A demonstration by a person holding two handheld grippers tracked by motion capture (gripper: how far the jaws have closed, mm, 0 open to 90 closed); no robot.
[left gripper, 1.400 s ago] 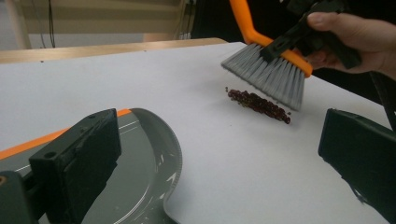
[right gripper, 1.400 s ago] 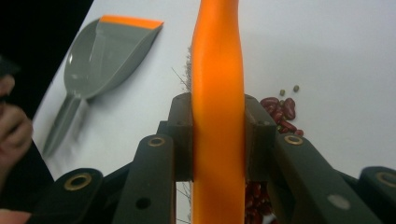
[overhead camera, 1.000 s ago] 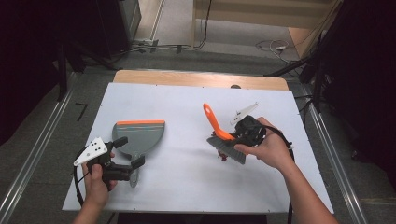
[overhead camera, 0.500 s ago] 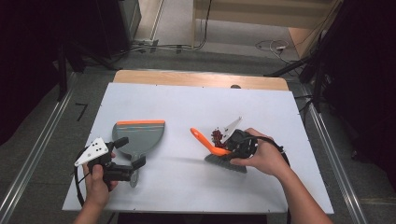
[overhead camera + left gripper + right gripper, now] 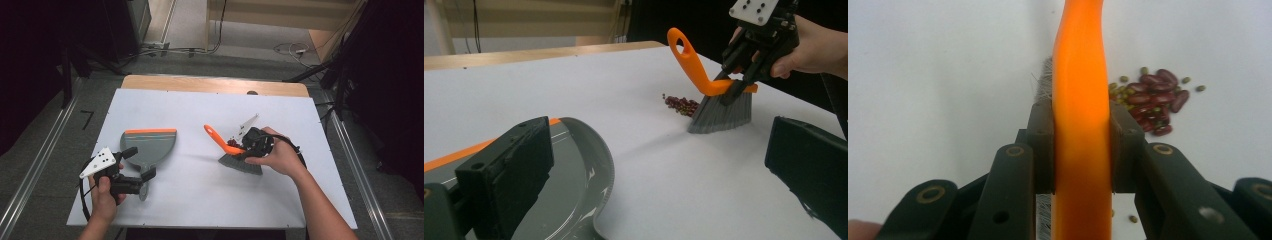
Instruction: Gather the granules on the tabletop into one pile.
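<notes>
A grey dustpan (image 5: 150, 145) with an orange front edge lies flat at the table's left. Its short handle points toward the near edge. My left gripper (image 5: 140, 162) is open, its jaws standing wide on either side of that handle; in the left gripper view (image 5: 659, 145) the dustpan (image 5: 574, 185) curves past the left jaw. My right gripper (image 5: 245, 147) is shut on the orange handle of a brush (image 5: 1080, 100). The grey bristles (image 5: 241, 164) rest on the table. A small pile of red and green beans (image 5: 231, 142) (image 5: 681, 105) (image 5: 1148, 102) lies right beside the bristles.
The white table (image 5: 200, 110) is bare between the dustpan and the brush. A wooden strip (image 5: 215, 85) runs along its far edge. Cables and dark stands sit on the floor beyond.
My right gripper has swung the brush down from a raised tilt and moved it left toward the near side; its bristles now touch the table by the beans. The left gripper has stayed put.
</notes>
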